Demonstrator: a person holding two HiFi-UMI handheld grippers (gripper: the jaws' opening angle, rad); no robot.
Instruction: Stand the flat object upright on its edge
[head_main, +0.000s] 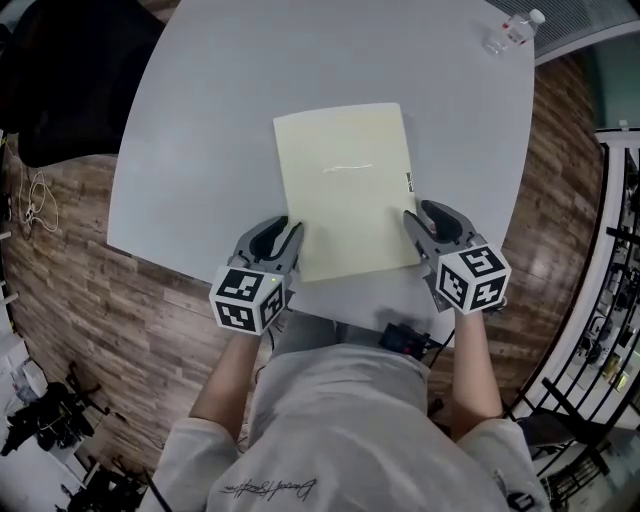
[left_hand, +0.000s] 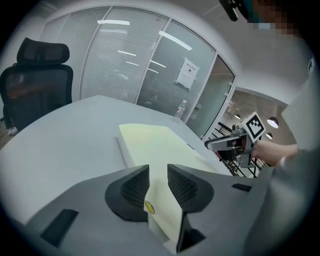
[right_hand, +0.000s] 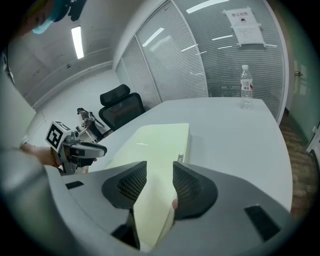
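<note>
A pale yellow flat board lies flat on the grey table, its near edge close to the table's front edge. My left gripper stands at its near left corner and my right gripper at its near right corner. In the left gripper view that corner reaches in between the jaws of the left gripper, which stand apart. In the right gripper view the other corner lies between the parted jaws of the right gripper. Neither gripper visibly squeezes the board.
A clear water bottle stands at the table's far right corner. A black office chair sits off the table's far left side. Wooden floor surrounds the table, with a black metal rack at the right.
</note>
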